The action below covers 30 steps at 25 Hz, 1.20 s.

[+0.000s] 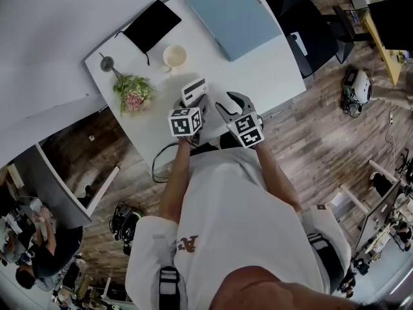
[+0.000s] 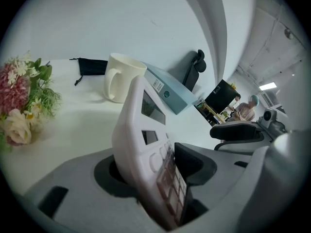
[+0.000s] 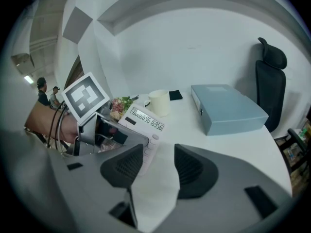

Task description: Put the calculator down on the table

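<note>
A white desk (image 1: 271,70) fills the top of the head view. At its near edge the left claw (image 2: 154,173) stands open, and the white calculator (image 2: 146,140) leans tilted between its pads, unclamped. I cannot tell whether the calculator touches the desk. The right claw (image 3: 153,166), just beside it, is open and empty.

A cream mug (image 1: 175,56) stands close beyond the calculator, with a bunch of flowers (image 1: 133,92) to the left. A pale blue binder (image 1: 235,15) and a black pouch (image 1: 152,24) lie farther back.

Only the right claw's view shows the calculator's lit row of digits and a black office chair (image 3: 269,89). Only the left claw's view shows the keys up close.
</note>
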### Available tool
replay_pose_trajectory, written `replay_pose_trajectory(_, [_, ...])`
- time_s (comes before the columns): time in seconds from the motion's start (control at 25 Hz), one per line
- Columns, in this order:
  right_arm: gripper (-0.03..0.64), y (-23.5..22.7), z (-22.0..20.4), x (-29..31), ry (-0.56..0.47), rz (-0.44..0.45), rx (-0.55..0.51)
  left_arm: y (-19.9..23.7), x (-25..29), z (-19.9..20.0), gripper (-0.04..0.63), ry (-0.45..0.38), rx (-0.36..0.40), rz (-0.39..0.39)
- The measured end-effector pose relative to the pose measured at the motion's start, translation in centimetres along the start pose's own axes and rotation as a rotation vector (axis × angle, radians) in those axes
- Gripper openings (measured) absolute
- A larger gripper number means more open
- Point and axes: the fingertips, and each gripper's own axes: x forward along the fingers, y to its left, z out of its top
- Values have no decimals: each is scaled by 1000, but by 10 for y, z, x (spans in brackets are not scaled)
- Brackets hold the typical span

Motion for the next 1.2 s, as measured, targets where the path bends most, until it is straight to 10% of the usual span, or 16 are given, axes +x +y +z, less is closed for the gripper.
replay_pose_trajectory(1.2, [202,7,-2,2,4,10,-8,22,-12,-1,345,-28,79,111])
